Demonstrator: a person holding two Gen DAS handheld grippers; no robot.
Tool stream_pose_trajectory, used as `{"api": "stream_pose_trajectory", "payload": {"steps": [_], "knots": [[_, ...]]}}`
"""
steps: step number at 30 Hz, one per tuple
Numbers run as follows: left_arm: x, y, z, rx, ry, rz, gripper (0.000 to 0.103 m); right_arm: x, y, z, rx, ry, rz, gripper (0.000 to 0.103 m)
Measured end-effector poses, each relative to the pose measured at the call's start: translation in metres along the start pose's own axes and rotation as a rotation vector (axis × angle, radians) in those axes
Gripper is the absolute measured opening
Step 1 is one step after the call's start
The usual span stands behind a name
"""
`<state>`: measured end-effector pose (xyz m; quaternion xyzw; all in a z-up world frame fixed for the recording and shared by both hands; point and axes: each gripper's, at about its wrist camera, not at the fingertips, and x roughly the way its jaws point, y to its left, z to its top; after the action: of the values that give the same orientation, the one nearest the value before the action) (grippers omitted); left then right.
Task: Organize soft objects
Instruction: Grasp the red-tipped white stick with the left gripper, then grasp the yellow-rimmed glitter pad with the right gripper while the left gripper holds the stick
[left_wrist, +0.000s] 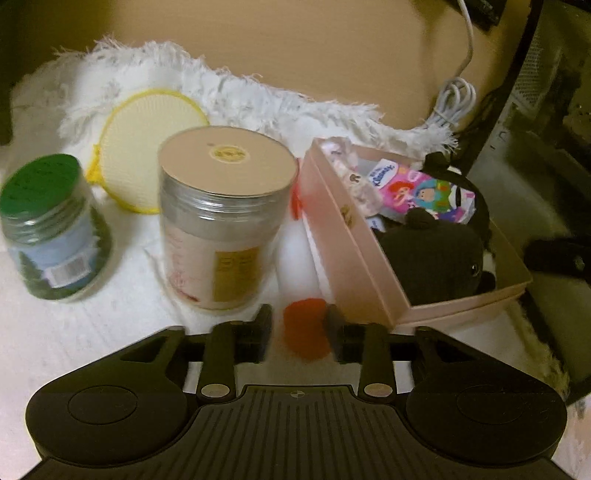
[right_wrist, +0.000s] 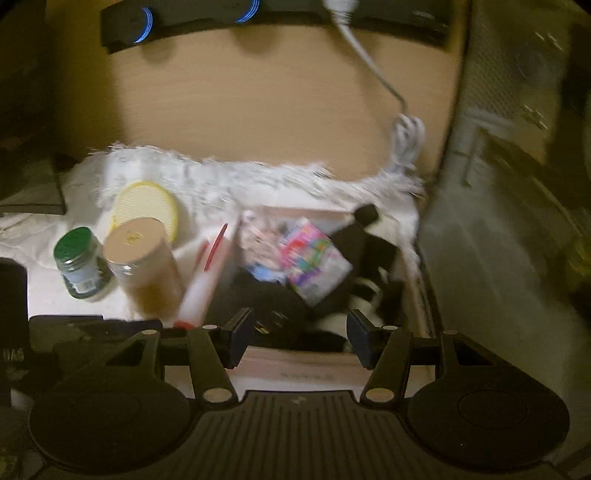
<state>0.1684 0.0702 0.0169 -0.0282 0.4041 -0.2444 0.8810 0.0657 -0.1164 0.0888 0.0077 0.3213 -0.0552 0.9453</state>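
A pink box (left_wrist: 354, 240) on the white fluffy mat holds a black plush toy (left_wrist: 432, 254), a colourful tissue pack (left_wrist: 424, 192) and a clear wrapped item (left_wrist: 354, 181). My left gripper (left_wrist: 298, 328) stands just left of the box, its fingers either side of a white tube with an orange-red cap (left_wrist: 304, 328); contact is unclear. My right gripper (right_wrist: 295, 338) is open and empty, above the near edge of the box (right_wrist: 295, 369), with the tissue pack (right_wrist: 314, 262) and black plush (right_wrist: 280, 299) beyond it.
A large jar with a beige lid (left_wrist: 221, 218) and a green-lidded jar (left_wrist: 51, 229) stand left of the box. A yellow-rimmed round pad (left_wrist: 147, 147) lies behind them. A coiled white cable (left_wrist: 450, 103) lies at the back right.
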Motion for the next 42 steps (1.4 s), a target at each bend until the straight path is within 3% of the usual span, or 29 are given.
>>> {"api": "stream_pose_trajectory", "payload": {"steps": [4, 13, 18, 22, 25, 29, 31, 34, 37, 38, 40, 42], "knots": [[0.01, -0.006, 0.002, 0.001, 0.006, 0.01, 0.037, 0.001, -0.011, -0.006, 0.001, 0.008, 0.0, 0.056], [0.022, -0.002, 0.007, -0.064, 0.052, 0.024, 0.034, 0.008, -0.001, 0.008, -0.065, -0.011, 0.049, 0.056], [-0.023, -0.012, -0.022, 0.029, 0.081, -0.008, 0.034, 0.007, 0.011, 0.038, -0.118, -0.101, 0.124, 0.057], [-0.063, 0.001, -0.052, 0.048, 0.131, -0.053, 0.033, 0.026, 0.032, 0.071, -0.128, -0.101, 0.244, 0.06], [-0.072, 0.013, -0.06, 0.023, 0.163, -0.051, 0.034, 0.056, 0.059, 0.105, -0.152, -0.031, 0.379, 0.064], [-0.068, 0.018, -0.059, -0.018, 0.129, -0.063, 0.034, 0.121, 0.107, 0.154, -0.199, 0.14, 0.538, 0.064], [-0.065, 0.018, -0.058, -0.02, 0.124, -0.076, 0.034, 0.161, 0.122, 0.169, -0.163, 0.26, 0.558, 0.064], [-0.072, 0.018, -0.06, -0.004, 0.116, -0.106, 0.034, 0.211, 0.134, 0.172, -0.107, 0.381, 0.5, 0.064], [-0.079, 0.024, -0.065, -0.016, 0.107, -0.119, 0.034, 0.232, 0.147, 0.169, -0.154, 0.379, 0.438, 0.063], [-0.08, 0.027, -0.066, -0.025, 0.101, -0.12, 0.034, 0.23, 0.15, 0.168, -0.167, 0.376, 0.458, 0.062], [-0.083, 0.032, -0.067, -0.041, 0.09, -0.123, 0.034, 0.218, 0.157, 0.167, -0.201, 0.378, 0.585, 0.062], [-0.086, 0.033, -0.067, -0.037, 0.078, -0.135, 0.034, 0.204, 0.166, 0.169, -0.286, 0.338, 0.621, 0.062]]}}
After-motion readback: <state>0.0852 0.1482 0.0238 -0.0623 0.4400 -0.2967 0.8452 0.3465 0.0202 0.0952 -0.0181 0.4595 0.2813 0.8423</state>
